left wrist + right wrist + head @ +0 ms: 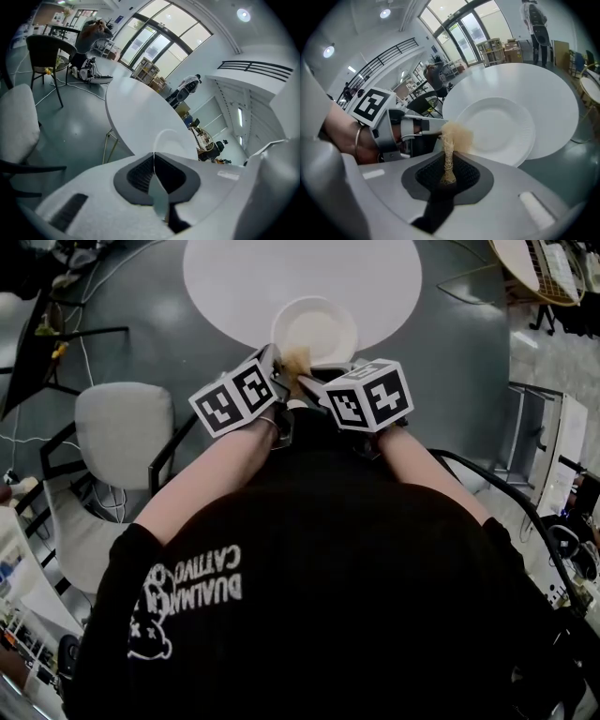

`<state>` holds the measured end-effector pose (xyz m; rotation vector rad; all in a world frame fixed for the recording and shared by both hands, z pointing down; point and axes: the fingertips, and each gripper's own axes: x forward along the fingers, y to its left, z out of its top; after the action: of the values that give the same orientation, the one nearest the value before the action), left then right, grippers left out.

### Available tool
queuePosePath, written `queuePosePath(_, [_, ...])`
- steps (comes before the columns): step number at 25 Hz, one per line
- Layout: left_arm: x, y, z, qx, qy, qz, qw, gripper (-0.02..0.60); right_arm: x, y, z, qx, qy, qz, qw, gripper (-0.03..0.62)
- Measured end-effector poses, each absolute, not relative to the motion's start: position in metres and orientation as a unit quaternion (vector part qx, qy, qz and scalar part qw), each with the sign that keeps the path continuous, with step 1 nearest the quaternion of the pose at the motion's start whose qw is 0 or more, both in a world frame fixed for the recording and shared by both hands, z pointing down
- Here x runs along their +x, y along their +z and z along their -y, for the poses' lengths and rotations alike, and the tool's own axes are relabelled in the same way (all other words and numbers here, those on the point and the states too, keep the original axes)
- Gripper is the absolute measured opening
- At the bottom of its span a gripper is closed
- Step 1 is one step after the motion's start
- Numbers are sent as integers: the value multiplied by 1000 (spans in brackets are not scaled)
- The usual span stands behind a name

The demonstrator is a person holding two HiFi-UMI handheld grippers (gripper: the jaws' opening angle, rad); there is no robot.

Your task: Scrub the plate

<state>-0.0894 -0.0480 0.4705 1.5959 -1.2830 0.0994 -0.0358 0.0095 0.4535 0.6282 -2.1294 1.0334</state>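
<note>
Plate held, scrubbing apparently not yet started
Left tongs (154, 159) pinch the plate (499, 124) rim; right tongs (448, 164) clamp a brush (452, 136), its tuft by that rim.

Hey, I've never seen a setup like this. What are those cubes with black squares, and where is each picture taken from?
A person holds a hand tool with a claw in each hand; the patterned cubes are part of those tools. One picture looks down from the person's head; the other two ride on the tools and look along each claw. A white plate is at the edge of a round white table. The left claw is shut on the plate's rim. The right claw is shut on a tan fibre scrubber.
</note>
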Motion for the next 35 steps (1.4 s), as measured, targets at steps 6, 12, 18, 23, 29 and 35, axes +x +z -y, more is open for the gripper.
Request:
queuePosePath(6, [-86,464,53,690,63,523,496,8,-5,463,-11,261,385,802,376,57])
queuePosePath(12, [-87,467,51,689,72,525,494,8,33,464,-2,307,387,784,375,57])
queuePosePath(18, [-86,464,55,699,94,522,480,8,65,462,12,360,391,761,371,57])
queuePosePath(23, [-81,464,59,693,75,497,517,8,77,460,22,388,386,749,374,55])
queuePosePath(29, [-79,452,70,702,39,450,550,131,84,446,39,422,396,742,338,57])
queuePosePath(35, [-101,408,89,710,-26,442,547,119,93,413,60,465,388,735,303,55])
